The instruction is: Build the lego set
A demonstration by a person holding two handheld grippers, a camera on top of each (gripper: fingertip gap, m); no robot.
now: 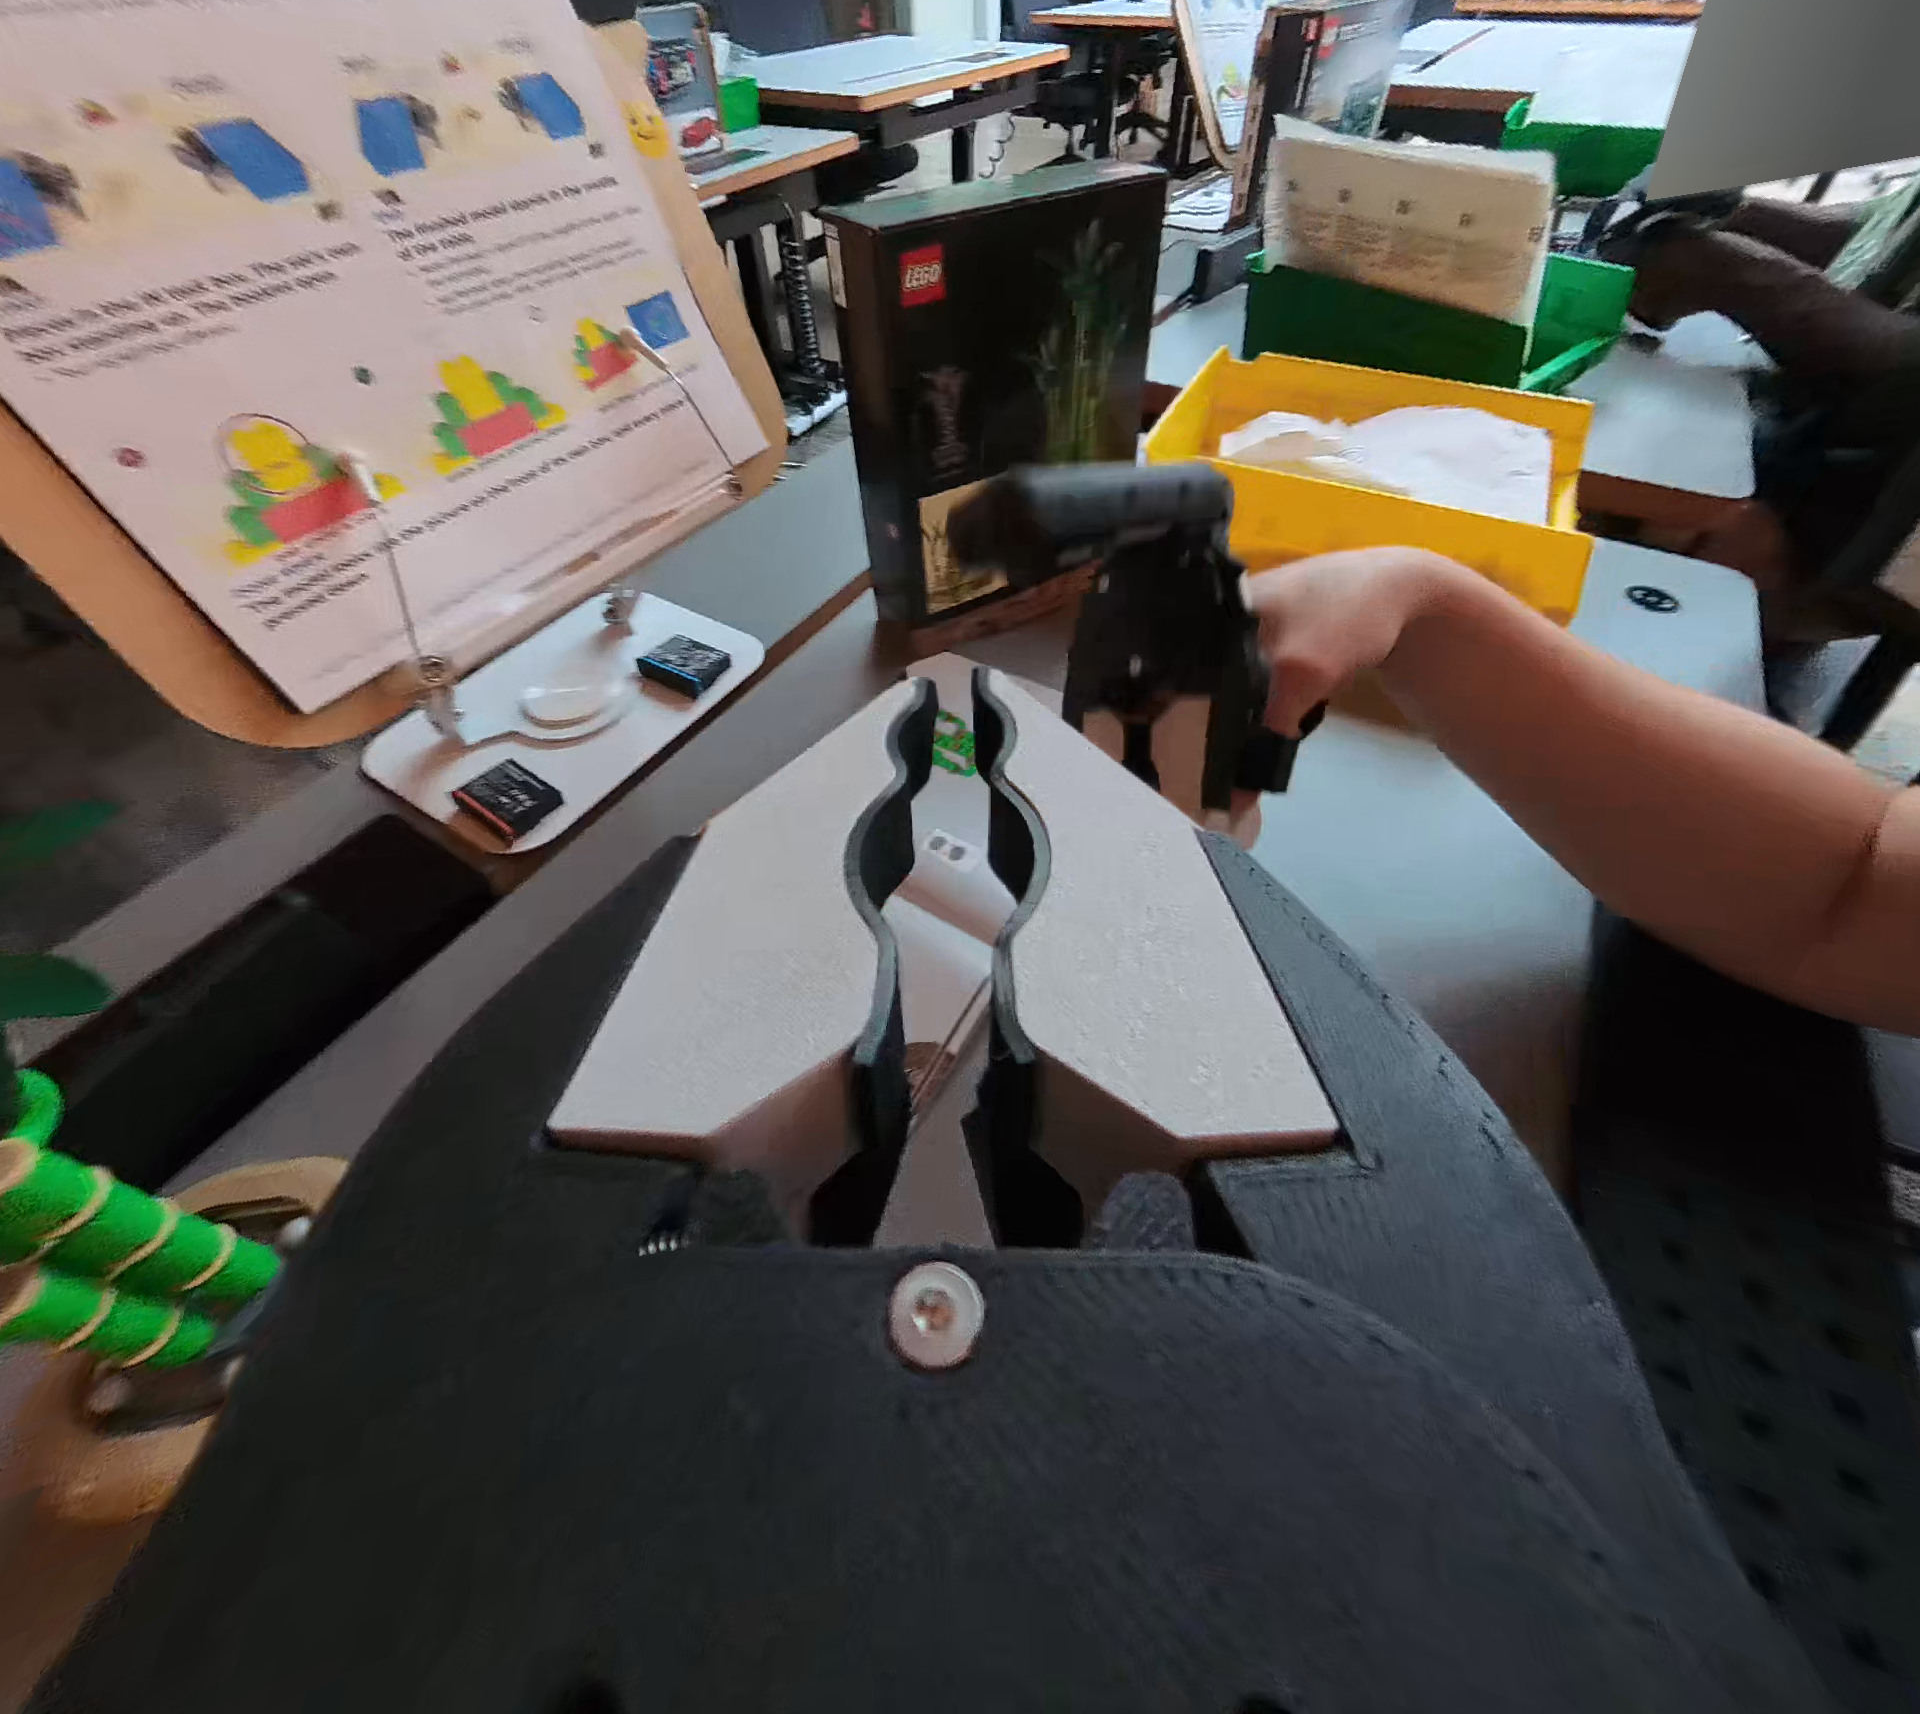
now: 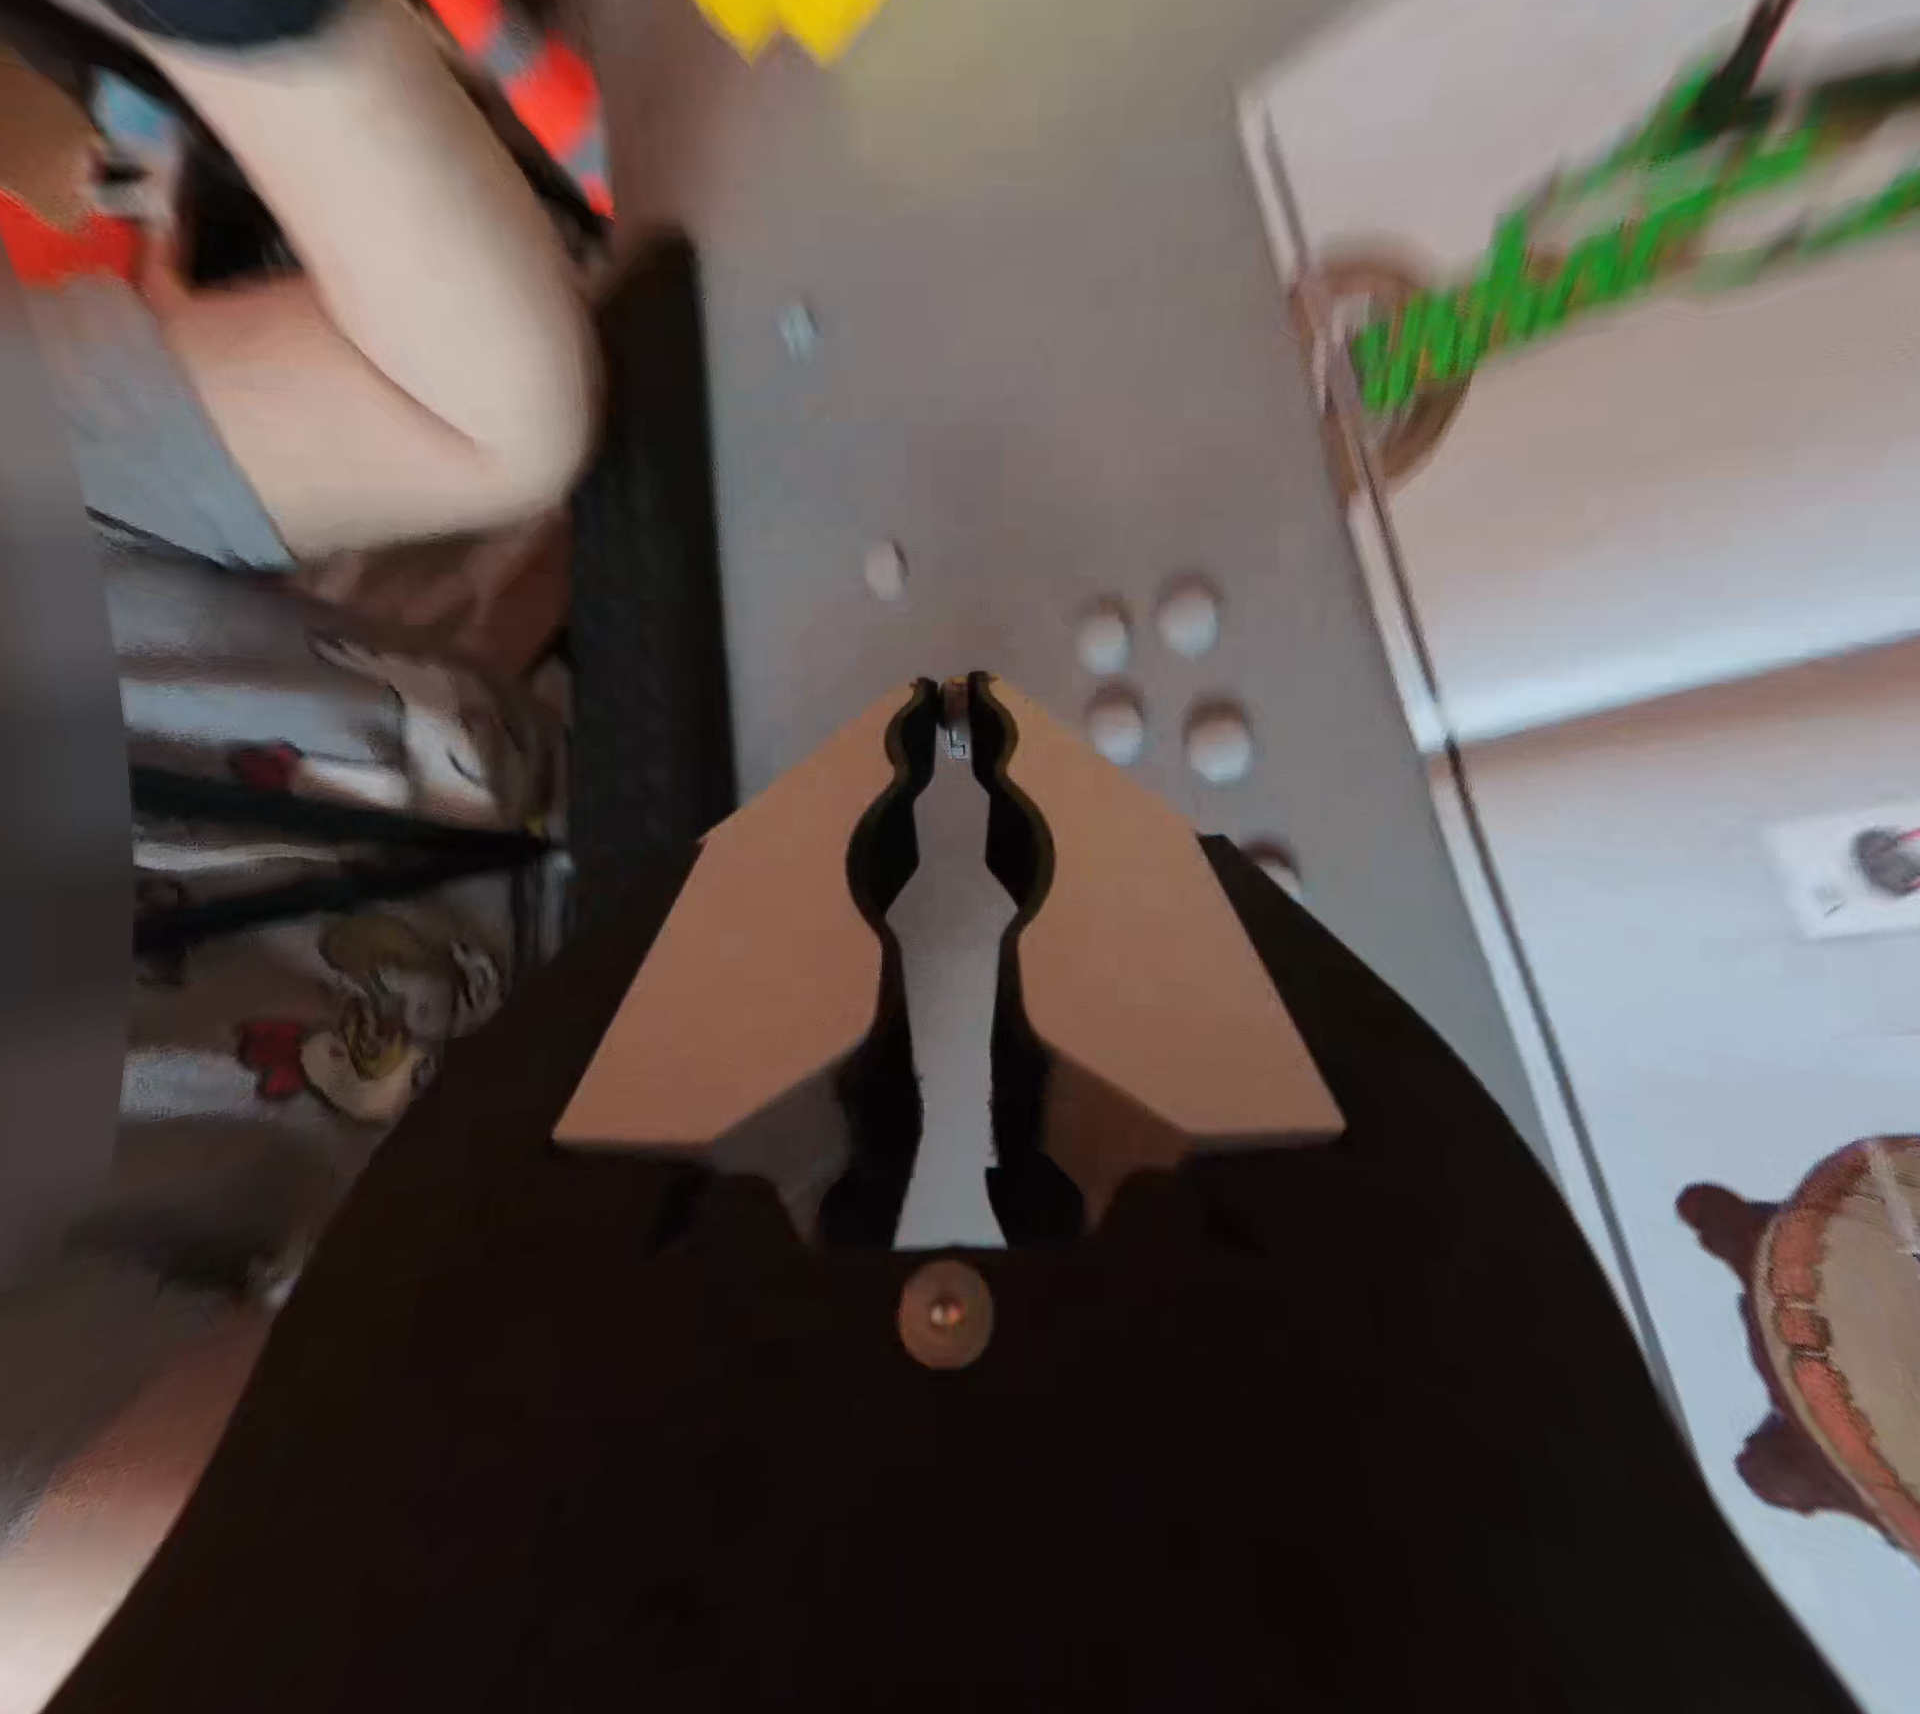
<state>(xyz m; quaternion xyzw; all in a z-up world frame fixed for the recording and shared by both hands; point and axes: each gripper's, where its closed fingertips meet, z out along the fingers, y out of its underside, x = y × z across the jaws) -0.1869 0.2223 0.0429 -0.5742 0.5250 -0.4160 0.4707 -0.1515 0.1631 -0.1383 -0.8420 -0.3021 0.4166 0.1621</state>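
My left gripper (image 1: pixel 951 698) points across the grey table (image 1: pixel 1403 885), its jaws narrowly apart with a small green lego piece (image 1: pixel 954 745) filling the gap at the tips. A small white piece (image 1: pixel 948 849) lies on the table below the fingers. A hand holds my right gripper (image 1: pixel 1174 729) just right of it, pointing down. In the blurred right wrist view my right gripper (image 2: pixel 954 696) is nearly closed on a tiny white piece (image 2: pixel 954 734). Several white round pieces (image 2: pixel 1148 677) lie on the table beside its tips. Green bamboo stalks (image 1: pixel 104 1249) stand at the lower left and also show in the right wrist view (image 2: pixel 1610 262).
An instruction sheet on a wooden stand (image 1: pixel 312 262) rises at the left, with two small black boxes on its base (image 1: pixel 582 729). A dark lego box (image 1: pixel 997 397) stands behind the grippers. A yellow bin (image 1: pixel 1371 511) holds white bags. A brown rounded lego part (image 2: pixel 1849 1332) lies at the right. The gap from one gripper's tips to the other's is roughly 20 centimetres.
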